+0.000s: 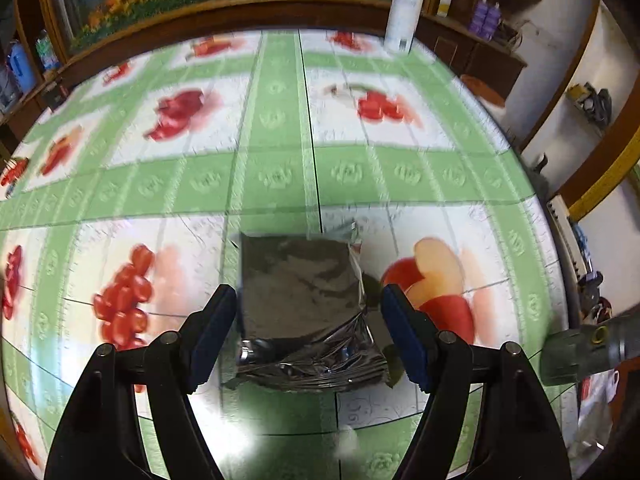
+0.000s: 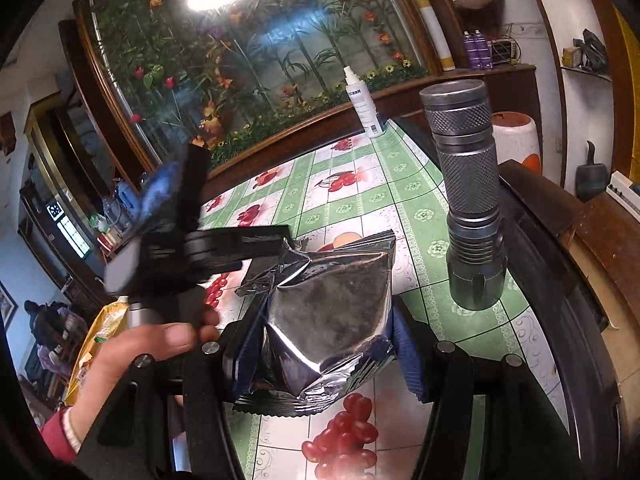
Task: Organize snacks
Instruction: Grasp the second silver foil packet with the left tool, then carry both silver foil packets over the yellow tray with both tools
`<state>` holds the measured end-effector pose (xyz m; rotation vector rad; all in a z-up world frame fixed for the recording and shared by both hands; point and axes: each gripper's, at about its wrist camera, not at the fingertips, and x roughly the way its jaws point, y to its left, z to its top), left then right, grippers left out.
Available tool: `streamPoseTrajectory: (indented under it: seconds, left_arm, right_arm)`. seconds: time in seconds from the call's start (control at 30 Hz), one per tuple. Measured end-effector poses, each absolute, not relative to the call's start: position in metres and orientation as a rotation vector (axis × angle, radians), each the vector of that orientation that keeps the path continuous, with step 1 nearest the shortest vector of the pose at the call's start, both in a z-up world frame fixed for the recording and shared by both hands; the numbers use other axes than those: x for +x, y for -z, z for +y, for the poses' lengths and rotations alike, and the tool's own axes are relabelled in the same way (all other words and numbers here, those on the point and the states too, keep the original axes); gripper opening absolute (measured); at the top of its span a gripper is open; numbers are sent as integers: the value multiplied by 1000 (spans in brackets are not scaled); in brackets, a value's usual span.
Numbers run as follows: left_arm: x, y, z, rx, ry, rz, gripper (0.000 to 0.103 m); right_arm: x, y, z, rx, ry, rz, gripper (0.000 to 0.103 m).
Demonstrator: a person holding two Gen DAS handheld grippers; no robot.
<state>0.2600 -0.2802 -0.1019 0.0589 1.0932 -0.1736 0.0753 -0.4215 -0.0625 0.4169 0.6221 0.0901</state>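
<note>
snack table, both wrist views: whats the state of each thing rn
silver snack bag: crumpled, clamped between the right gripper fingers
left gripper: open, fingers either side of the bag
flashlight: standing on its head end on the table
white spray bottle: upright, at the far table edge

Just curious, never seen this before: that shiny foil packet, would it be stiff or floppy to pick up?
Probably floppy: the foil packet is creased and dented where the right gripper squeezes it. Likely light, since it looks puffy. Its glossy skin may be slippery, so it could slide in the jaws.
</note>
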Motion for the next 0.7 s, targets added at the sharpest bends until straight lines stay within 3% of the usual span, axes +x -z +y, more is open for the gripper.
streamPoseTrajectory:
  seconds: [0.07,0.13,0.7]
  left_arm:
    - [257,103,-282,117,142,1036,75]
    - [254,101,-273,86,157,1022,61]
    - [146,45,-117,-28,-26,834,59]
  right_arm:
    - [74,60,-421,415,-97,613,61]
    - [70,59,-420,416,-106,603,61]
    - [72,56,-352,367,-261,621,61]
